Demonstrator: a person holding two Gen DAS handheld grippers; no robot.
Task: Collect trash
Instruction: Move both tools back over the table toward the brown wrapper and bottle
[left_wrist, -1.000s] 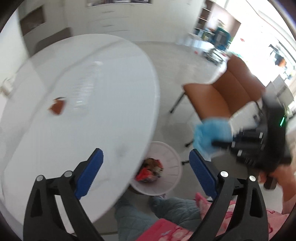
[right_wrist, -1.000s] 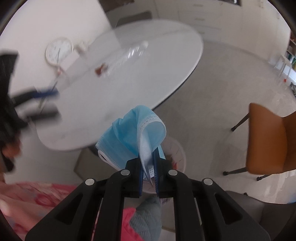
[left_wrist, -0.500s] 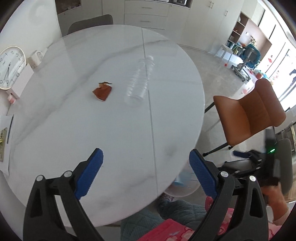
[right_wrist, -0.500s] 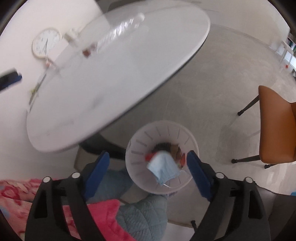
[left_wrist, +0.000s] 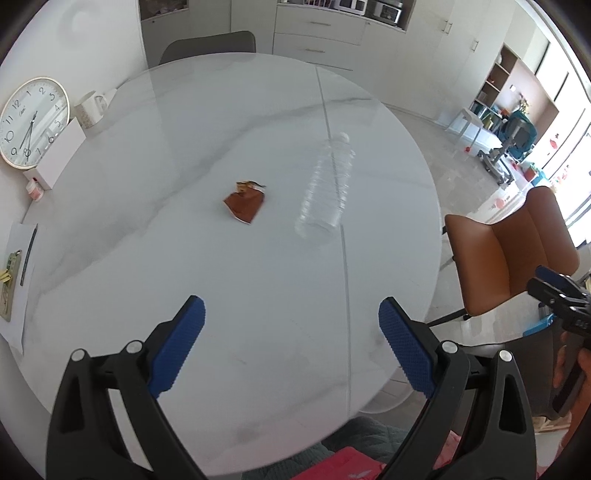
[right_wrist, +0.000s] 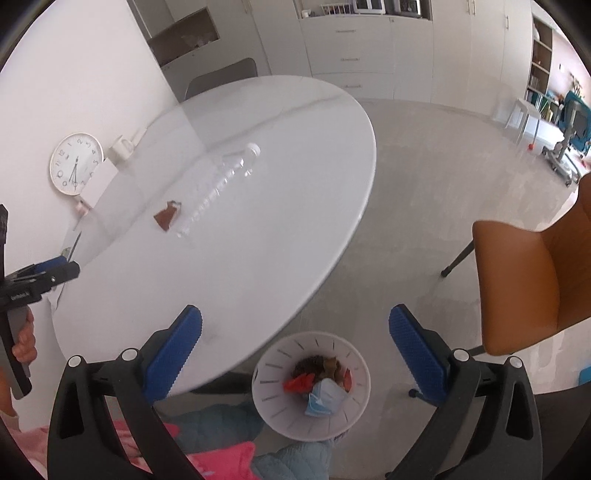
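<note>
Right claw (right_wrist: 293, 338) jaws opening, nothing held; blue mask (right_wrist: 323, 400) lies in bin (right_wrist: 269, 384) below it. Left claw (left_wrist: 291, 332) wide, empty. Brown wrapper (left_wrist: 244, 201) and clear bottle (left_wrist: 327, 188) ahead on counter (left_wrist: 184, 258); wrapper to be approached low, pinched at raised edge.

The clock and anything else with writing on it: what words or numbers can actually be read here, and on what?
"12", "2", "3", "4", "5", "10", "9": hour numerals on the clock face; the rest are blurred or covered.
Brand line under the 12 on the clock: too small to read.
White lettering on the left gripper body: blurred, unreadable.
Wrapper print: too crumpled and small to read.
Paper at the table edge: unreadable.
</note>
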